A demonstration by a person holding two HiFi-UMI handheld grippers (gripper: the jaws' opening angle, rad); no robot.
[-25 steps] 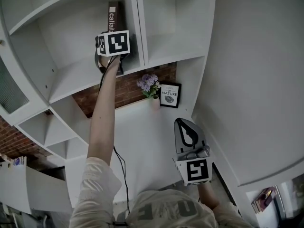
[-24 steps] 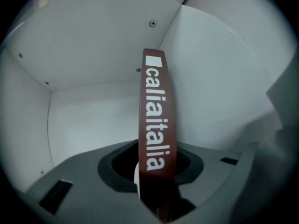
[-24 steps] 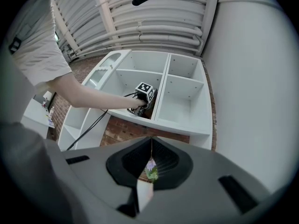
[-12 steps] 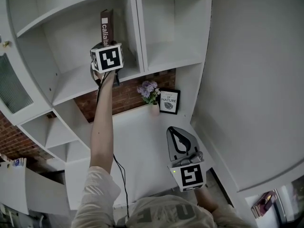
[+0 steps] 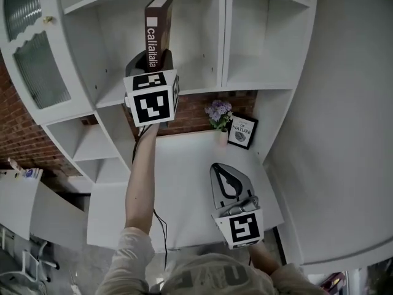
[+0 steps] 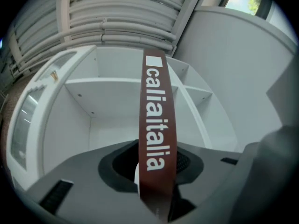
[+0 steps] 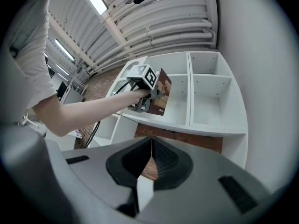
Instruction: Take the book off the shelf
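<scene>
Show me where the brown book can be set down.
Bare: the white desk top between the person's arm and the right gripper, and the empty white shelf compartment above the purple flowers. Crowded: the back corner, flowers beside a framed picture.

Shelf bay [image 5: 196,48]: book [image 5: 158,29] upright before its mouth, room on both sides.
Divider [image 5: 223,35]: walls the bay's right.
Surface [image 5: 184,183]: flowers [image 5: 218,112] and framed picture [image 5: 242,132] crowd the back right corner.
</scene>
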